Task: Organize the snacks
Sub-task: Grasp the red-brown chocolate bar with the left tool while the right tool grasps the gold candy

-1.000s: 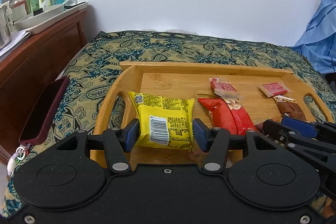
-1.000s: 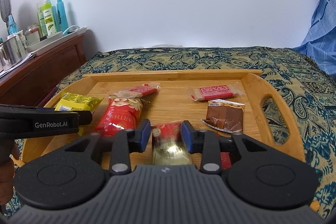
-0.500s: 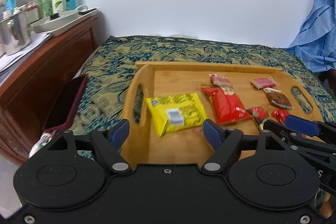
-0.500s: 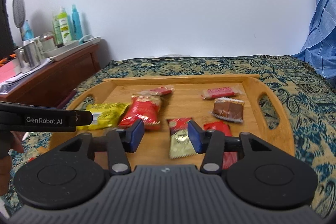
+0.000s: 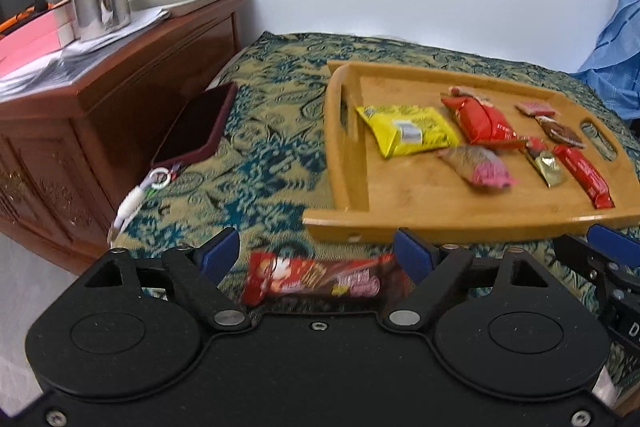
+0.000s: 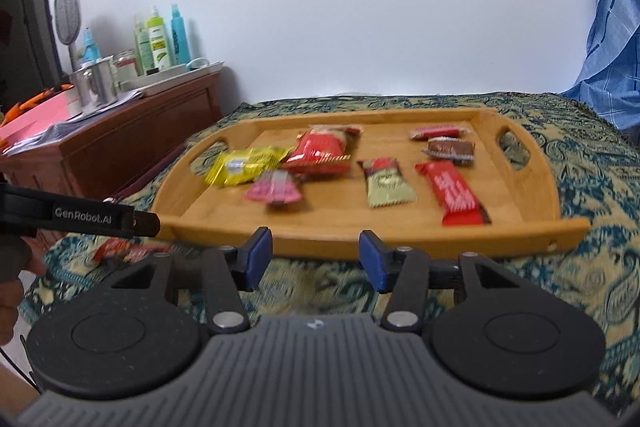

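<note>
While the wooden tray (image 6: pixel 532 227) sits on the patterned bedspread (image 6: pixel 592 163), most of the snacks lie inside it. On its left side is a yellow packet (image 5: pixel 408 129), and a red bag (image 5: pixel 482 121) lies right beside it. A pink snack (image 6: pixel 274 191) lies just in front of those two, a bit blurry. Near the middle lies a gold and red candy (image 6: pixel 386 183). To its right lies a long red bar (image 6: pixel 454 193). Behind that bar are a brown wrapper (image 6: pixel 450 149) and a small pink-red packet (image 6: pixel 438 133), close together near the tray's right handle.

One snack is not in the tray. A red chocolate bar (image 5: pixel 316 279) lies flat on the bedspread, just in front of the tray's near left corner.

The left gripper (image 5: pixel 318 255) hangs over that bar with its blue fingers (image 5: pixel 220 253) spread wide. Its jaws have just been opening, and the bar lies between them, but the pads do not press on it.

The right gripper (image 6: pixel 316 259) is in front of the tray's near edge. Its jaws have been opening too and now stand partly apart, with only bedspread between them.

On the left stands a brown wooden cabinet (image 5: pixel 120 75) with bottles and a metal cup (image 5: pixel 100 1) on top. A dark red phone (image 5: pixel 196 125) leans between the cabinet and the bed.
</note>
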The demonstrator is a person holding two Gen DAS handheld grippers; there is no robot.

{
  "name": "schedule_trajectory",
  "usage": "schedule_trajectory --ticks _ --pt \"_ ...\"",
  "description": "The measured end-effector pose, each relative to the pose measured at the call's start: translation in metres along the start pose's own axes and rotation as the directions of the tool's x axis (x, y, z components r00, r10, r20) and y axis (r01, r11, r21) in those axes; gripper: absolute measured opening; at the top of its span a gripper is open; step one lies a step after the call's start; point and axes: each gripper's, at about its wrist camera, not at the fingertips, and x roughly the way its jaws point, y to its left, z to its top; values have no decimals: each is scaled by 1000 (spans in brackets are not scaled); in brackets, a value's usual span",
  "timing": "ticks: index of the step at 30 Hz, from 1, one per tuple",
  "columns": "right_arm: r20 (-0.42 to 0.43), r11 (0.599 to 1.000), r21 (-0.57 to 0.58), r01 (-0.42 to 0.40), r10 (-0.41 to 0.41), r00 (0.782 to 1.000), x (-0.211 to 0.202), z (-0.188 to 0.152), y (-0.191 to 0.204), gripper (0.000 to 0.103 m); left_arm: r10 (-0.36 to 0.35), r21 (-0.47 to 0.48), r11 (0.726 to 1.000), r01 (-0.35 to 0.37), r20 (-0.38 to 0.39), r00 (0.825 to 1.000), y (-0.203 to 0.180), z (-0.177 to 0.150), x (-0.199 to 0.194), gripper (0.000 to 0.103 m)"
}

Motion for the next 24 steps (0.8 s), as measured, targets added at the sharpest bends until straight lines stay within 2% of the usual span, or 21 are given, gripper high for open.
schedule_trajectory --ticks 12,14,15,18,22,24 --pt "-37 999 -55 3 -5 999 -10 -36 19 68 -4 11 1000 5 -27 1000 -4 -19 14 91" --pt "-32 998 -68 14 -16 999 -13 -42 21 64 -5 7 1000 5 -32 999 -4 -20 16 91" --pt "-26 997 -73 21 -23 999 -15 -44 22 52 -6 3 1000 7 -36 999 -4 -20 17 91" --pt "-7 997 -68 29 -30 1000 -22 -48 23 48 -29 -22 999 28 -49 998 -2 -22 19 88" --pt "15 996 -79 41 -40 999 -30 -51 23 36 -36 -19 999 36 -39 999 -3 -25 17 82" --pt "20 994 -95 46 -44 999 -34 -53 24 36 -38 -16 999 37 -34 999 -5 -26 15 80"
